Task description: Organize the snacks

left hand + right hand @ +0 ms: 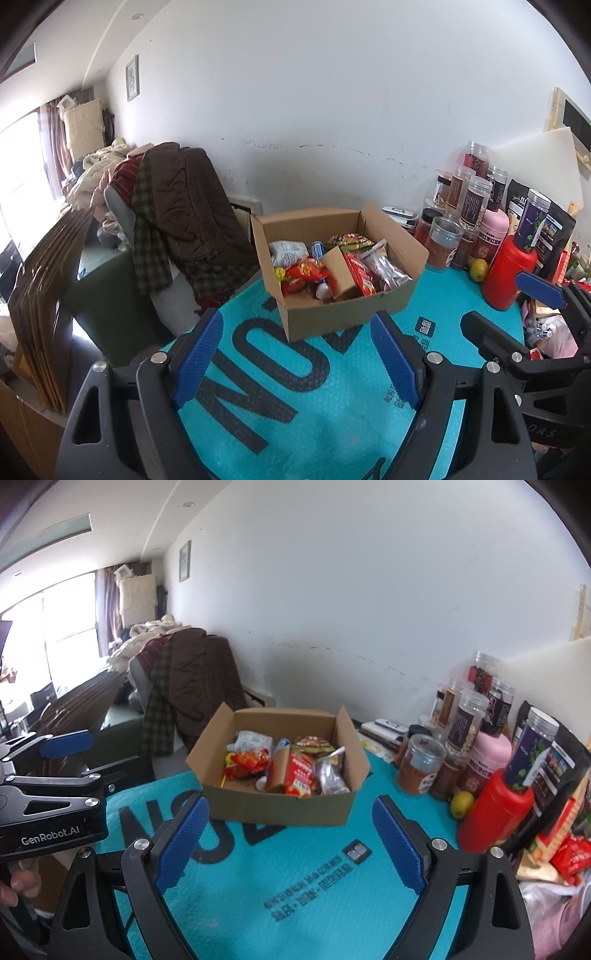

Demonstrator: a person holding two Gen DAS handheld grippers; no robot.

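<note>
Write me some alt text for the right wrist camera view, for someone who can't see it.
An open cardboard box of packaged snacks sits on a teal mat, straight ahead of the open, empty right gripper. Jars, a red bottle and a lemon crowd the right side; the left gripper shows at the left edge.

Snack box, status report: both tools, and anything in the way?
Left tool open, empty. Right tool open, empty. Box open on teal mat, snacks inside, untouched. Nothing on the mat between tools and box.
</note>
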